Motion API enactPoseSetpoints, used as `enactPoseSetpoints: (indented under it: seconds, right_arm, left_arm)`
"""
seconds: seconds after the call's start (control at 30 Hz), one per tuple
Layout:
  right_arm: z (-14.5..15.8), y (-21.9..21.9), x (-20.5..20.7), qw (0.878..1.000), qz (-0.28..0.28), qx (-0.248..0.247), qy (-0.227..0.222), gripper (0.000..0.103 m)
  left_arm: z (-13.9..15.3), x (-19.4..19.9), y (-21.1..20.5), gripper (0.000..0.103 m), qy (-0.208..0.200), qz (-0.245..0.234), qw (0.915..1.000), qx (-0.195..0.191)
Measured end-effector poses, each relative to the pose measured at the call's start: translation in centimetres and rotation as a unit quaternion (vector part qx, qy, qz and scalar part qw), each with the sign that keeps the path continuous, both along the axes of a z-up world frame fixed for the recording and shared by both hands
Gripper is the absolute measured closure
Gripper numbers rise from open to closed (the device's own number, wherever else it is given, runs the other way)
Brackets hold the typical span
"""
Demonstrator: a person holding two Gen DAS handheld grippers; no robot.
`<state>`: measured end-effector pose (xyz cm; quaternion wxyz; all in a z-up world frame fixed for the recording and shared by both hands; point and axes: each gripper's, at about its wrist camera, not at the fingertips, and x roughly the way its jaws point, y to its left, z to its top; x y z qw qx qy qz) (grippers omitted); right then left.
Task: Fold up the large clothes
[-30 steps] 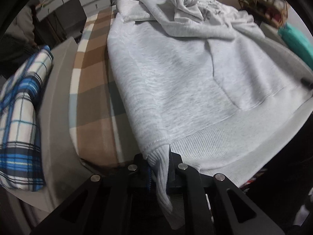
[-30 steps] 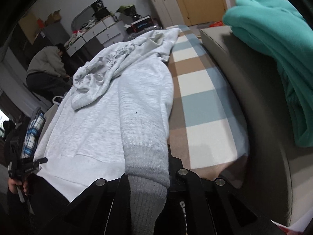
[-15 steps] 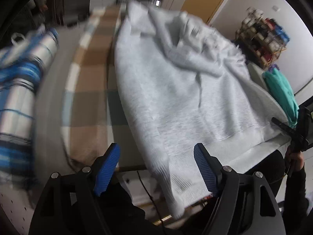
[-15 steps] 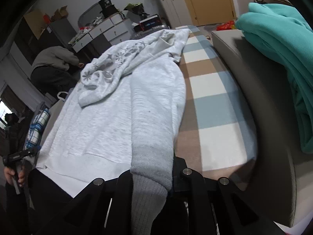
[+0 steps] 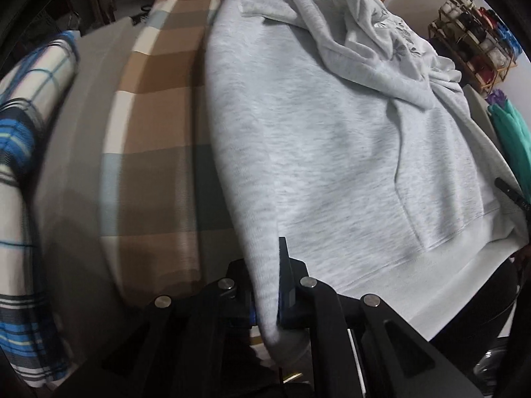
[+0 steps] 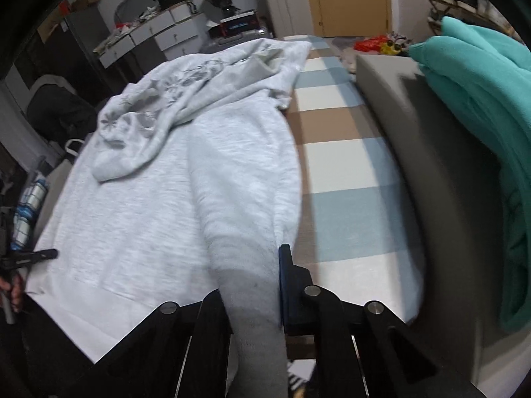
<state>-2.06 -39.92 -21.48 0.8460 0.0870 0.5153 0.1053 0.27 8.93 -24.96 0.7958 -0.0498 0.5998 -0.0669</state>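
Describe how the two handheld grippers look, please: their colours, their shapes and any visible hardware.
Both the left gripper and the right gripper have matte black angular linkage arms joined by round silver pivot bolts. Their fingers are flat black plates with blue pads along the inner edge. In the left wrist view, a thin white strip runs along one arm.

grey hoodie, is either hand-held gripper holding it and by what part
Both. The left hand-held gripper pinches the light grey fleece hoodie at its left hem corner; the right hand-held gripper clamps a ribbed sleeve cuff.

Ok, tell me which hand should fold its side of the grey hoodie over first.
Probably the right. The right gripper is shut on a sleeve cuff, with the sleeve already lying along the grey hoodie, so it can carry across. The left gripper pinches only the hoodie's side edge.
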Motion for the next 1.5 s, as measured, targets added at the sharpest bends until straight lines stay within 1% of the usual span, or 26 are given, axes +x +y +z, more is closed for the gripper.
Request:
enactPoseSetpoints:
  seconds: [0.07,0.13,0.23,0.27,0.33,0.37,0.4,0.43,0.47,0.5,0.53,0.57,0.63,0.67,0.7,0.73,0.77,0.8,0.87,1.0,1.17,1.2,1.27,1.37,1.43,1.5]
  right_arm:
    - [-0.6,-0.7,-0.3,1.000,0.005,-0.016,0.002,0.095]
    - [-1.4,-0.9,-0.7,0.999,0.013,-0.035,0.004,0.095]
    - [-2.2,-0.7,-1.2,0.999,0.030,-0.037,0.015,0.093]
    - [-1.9,-0.7,-1.3,0.999,0.028,-0.033,0.012,0.092]
    - [-1.3,-0.8,-1.5,0.999,0.033,-0.005,0.016,0.088]
    - [-1.3,-0.9,-1.3,0.999,0.039,-0.002,0.016,0.088]
    - [-1.1,-1.1,-1.3,0.999,0.039,0.013,0.021,0.083]
    - [-1.2,-1.2,-1.3,0.998,0.044,0.033,0.031,0.075]
    - [-1.4,-1.2,-1.3,0.997,0.047,0.049,0.038,0.071]
    - [-1.5,-1.2,-1.4,0.996,0.047,0.061,0.040,0.067]
    - [-1.7,-1.2,-1.4,0.996,0.046,0.066,0.042,0.067]
    - [-1.8,-1.1,-1.5,0.996,0.049,0.067,0.045,0.067]
    - [-1.9,-0.6,-1.7,0.995,0.060,0.066,0.041,0.067]
    - [-1.9,-0.5,-1.9,0.995,0.066,0.066,0.040,0.070]
    - [-1.8,-0.4,-2.2,0.995,0.067,0.067,0.037,0.078]
    - [-1.7,-0.5,-2.5,0.995,0.066,0.072,0.034,0.094]
    - [-1.5,-0.9,-2.7,0.994,0.065,0.079,0.033,0.096]
    - [-1.2,-1.3,-2.9,0.994,0.058,0.090,0.027,0.097]
    - [-0.6,-2.3,-3.5,0.989,0.046,0.137,0.014,0.097]
    - [0.5,-2.0,-5.5,0.985,0.061,0.163,-0.010,0.097]
    - [2.3,-3.5,-8.3,0.967,0.045,0.249,-0.020,0.097]
    - [2.8,-3.7,-8.5,0.964,0.042,0.262,-0.024,0.097]
    - [3.8,-4.4,-8.6,0.950,0.032,0.308,-0.034,0.097]
    - [5.7,-4.3,-6.2,0.937,0.025,0.345,-0.047,0.098]
    - [7.4,-3.7,-3.8,0.936,0.027,0.345,-0.065,0.098]
    - [9.0,-2.9,-0.2,0.936,0.024,0.342,-0.082,0.098]
  left_arm:
    - [-0.1,-0.2,0.9,0.099,-0.006,0.020,0.9998,-0.009]
    - [0.0,-0.5,1.1,0.099,-0.005,0.021,0.9997,-0.011]
    - [0.7,-0.9,-0.2,0.098,-0.027,0.000,0.9993,0.024]
    - [1.1,-1.0,-0.6,0.096,-0.034,-0.005,0.9990,0.029]
    - [1.4,-1.1,-1.3,0.083,-0.020,-0.019,0.9993,0.023]
    - [1.5,-1.1,-1.3,0.069,-0.012,-0.019,0.9997,0.010]
    - [1.4,-1.1,-1.1,0.054,-0.005,-0.014,0.9996,-0.025]
    - [1.2,-1.1,-0.8,0.050,0.002,-0.006,0.9984,-0.056]
    - [0.9,-1.0,-0.6,0.049,0.013,0.007,0.9971,-0.075]
    - [0.4,-0.9,-0.6,0.049,0.028,0.015,0.9962,-0.080]
    - [-0.3,-0.8,-0.6,0.049,0.046,0.018,0.9956,-0.080]
    - [-0.3,-0.9,-0.8,0.048,0.035,0.015,0.9965,-0.075]
    - [-0.2,-1.3,-1.6,0.050,0.027,0.005,0.9990,-0.036]
    - [0.1,-1.7,-1.9,0.053,0.018,0.004,0.9994,-0.029]
    - [0.1,-1.9,-2.2,0.068,0.013,0.006,0.9996,-0.026]
    - [0.1,-2.0,-2.1,0.080,0.008,0.011,0.9998,-0.015]
    - [0.2,-2.0,-2.1,0.093,0.005,0.015,0.9998,-0.008]
    - [0.3,-2.0,-1.8,0.093,-0.003,0.021,0.9997,-0.016]
    - [0.7,-2.3,-1.4,0.095,-0.018,0.027,0.9992,-0.022]
    - [1.9,-4.3,-1.0,0.097,-0.031,0.018,0.9985,-0.041]
    - [4.6,-5.4,0.1,0.097,-0.054,0.009,0.9954,-0.079]
    - [5.3,-4.7,0.3,0.097,-0.063,0.008,0.9940,-0.089]
    - [6.9,-2.7,0.5,0.097,-0.079,0.012,0.9904,-0.113]
    - [9.5,1.9,0.8,0.097,-0.094,0.009,0.9854,-0.142]
    - [11.5,5.0,0.8,0.097,-0.111,0.032,0.9806,-0.158]
    - [14.0,9.3,0.8,0.097,-0.138,0.042,0.9778,-0.152]
